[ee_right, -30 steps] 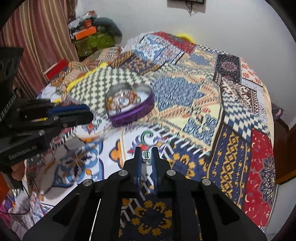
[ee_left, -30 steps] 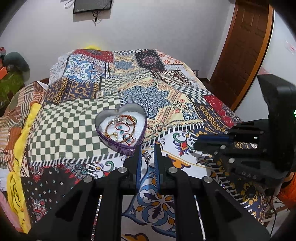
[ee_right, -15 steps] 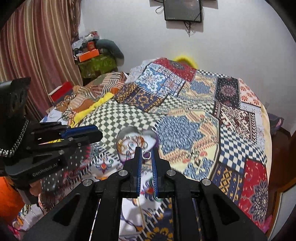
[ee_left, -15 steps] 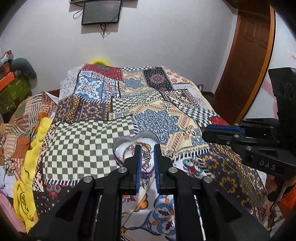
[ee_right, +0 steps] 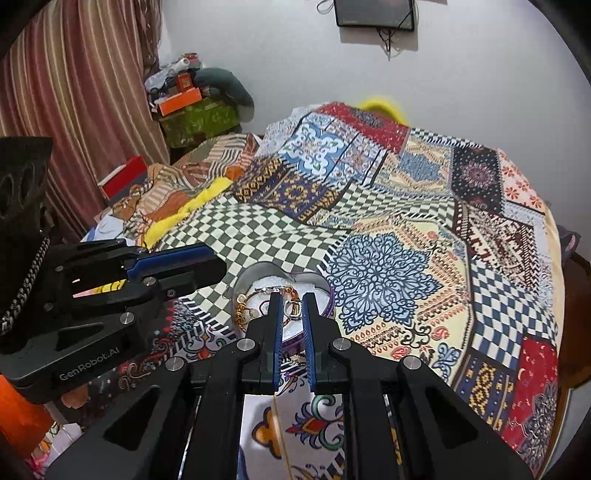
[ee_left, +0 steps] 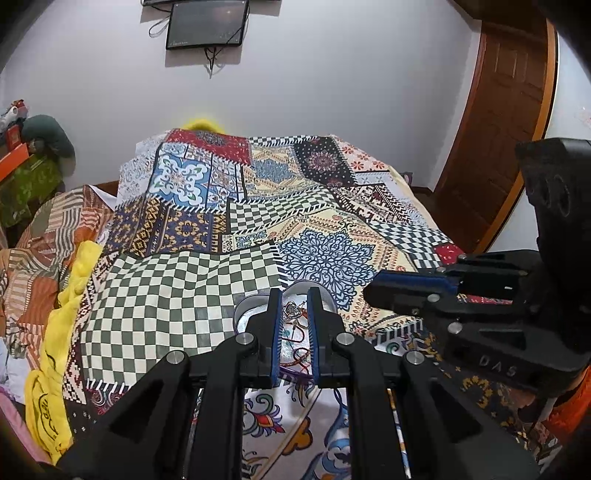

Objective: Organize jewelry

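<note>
A heart-shaped purple tin (ee_left: 246,309) (ee_right: 258,277) with a white lining sits on the patchwork bedspread and holds bracelets and chains. My left gripper (ee_left: 293,308) hovers over the tin, shut on a pendant with a chain (ee_left: 291,314) that hangs between its blue pads. My right gripper (ee_right: 291,308) is also over the tin, shut on a small gold ring (ee_right: 293,306). Each gripper shows from the side in the other's view: the right one (ee_left: 388,288), the left one (ee_right: 199,266). Much of the tin is hidden behind the fingers.
The patchwork bedspread (ee_left: 332,229) covers the bed. A yellow cloth (ee_left: 62,332) and striped bedding lie along the left edge. A wooden door (ee_left: 509,110) stands at the right. Boxes and clutter (ee_right: 192,99) are stacked by the curtain; a screen (ee_left: 207,22) hangs on the wall.
Both grippers have moved forward over the bed to above the heart-shaped tin, each still holding its piece. The cameras have tilted up, showing more of the wall.
</note>
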